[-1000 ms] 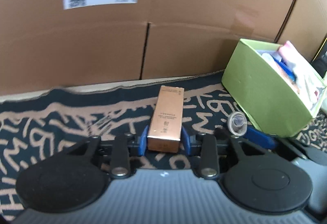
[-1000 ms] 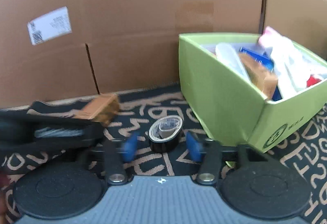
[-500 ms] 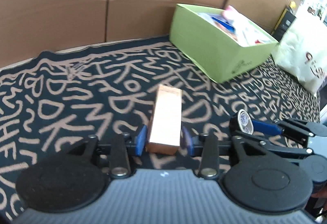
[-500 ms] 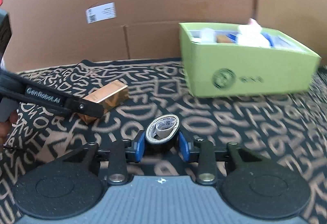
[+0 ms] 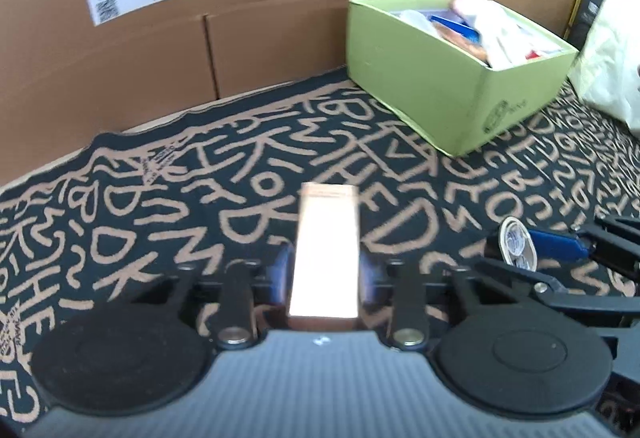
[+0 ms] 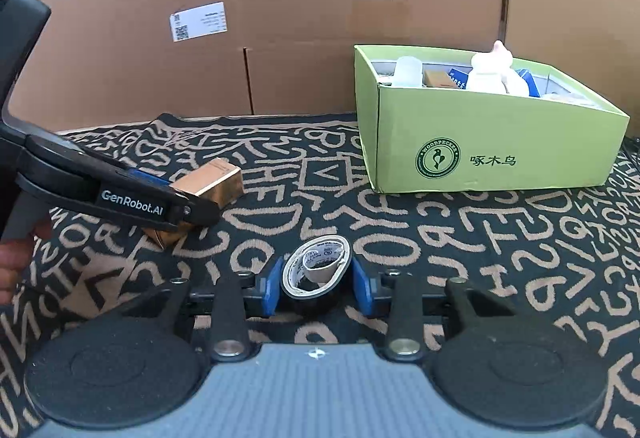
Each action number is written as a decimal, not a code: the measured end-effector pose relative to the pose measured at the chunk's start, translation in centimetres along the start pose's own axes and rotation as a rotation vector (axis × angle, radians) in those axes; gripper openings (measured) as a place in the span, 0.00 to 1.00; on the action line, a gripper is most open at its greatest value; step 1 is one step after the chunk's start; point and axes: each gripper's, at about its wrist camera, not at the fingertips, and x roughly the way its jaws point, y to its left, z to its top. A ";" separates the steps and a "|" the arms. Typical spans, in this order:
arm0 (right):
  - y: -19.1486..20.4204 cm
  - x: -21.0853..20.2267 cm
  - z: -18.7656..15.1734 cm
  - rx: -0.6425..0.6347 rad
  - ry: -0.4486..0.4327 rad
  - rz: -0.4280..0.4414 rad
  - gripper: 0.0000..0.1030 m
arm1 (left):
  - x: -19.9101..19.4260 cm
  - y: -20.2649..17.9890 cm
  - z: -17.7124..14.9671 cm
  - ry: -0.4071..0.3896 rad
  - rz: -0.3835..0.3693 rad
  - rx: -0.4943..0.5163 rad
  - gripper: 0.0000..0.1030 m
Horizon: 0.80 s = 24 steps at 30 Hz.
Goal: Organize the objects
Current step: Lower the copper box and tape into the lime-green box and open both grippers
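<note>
My left gripper (image 5: pixel 325 274) is shut on a long copper-coloured carton (image 5: pixel 325 238), held above the patterned cloth; the carton also shows in the right wrist view (image 6: pixel 208 186), sticking out of the left gripper. My right gripper (image 6: pixel 316 284) is shut on a roll of black tape (image 6: pixel 316 274) with a white core. The roll also shows in the left wrist view (image 5: pixel 516 244), low on the right. A green open box (image 6: pixel 492 154) full of items stands at the back right, apart from both grippers.
A black cloth with tan letters (image 6: pixel 480 238) covers the surface. A tall brown cardboard wall (image 6: pixel 300 18) with a white label closes the back. A white bag (image 5: pixel 612 58) stands right of the green box (image 5: pixel 436 86).
Both grippers have pulled back from the green box, still holding the carton and the tape roll. The box now sits farther away in both views.
</note>
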 end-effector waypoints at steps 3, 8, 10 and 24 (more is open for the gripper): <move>-0.7 -1.2 -0.6 0.025 -0.017 0.025 0.39 | -0.8 -1.0 0.0 0.008 -0.031 0.005 0.30; -3.4 -4.2 0.0 0.046 -0.090 0.012 0.39 | -3.2 -3.7 1.8 -0.058 -0.104 0.032 0.30; -4.8 -5.5 1.0 0.042 -0.132 -0.011 0.39 | -4.3 -5.2 3.3 -0.099 -0.126 0.048 0.30; -15.5 -3.8 9.8 0.029 -0.311 -0.186 0.39 | -0.7 -11.0 14.4 -0.195 -0.112 0.008 0.30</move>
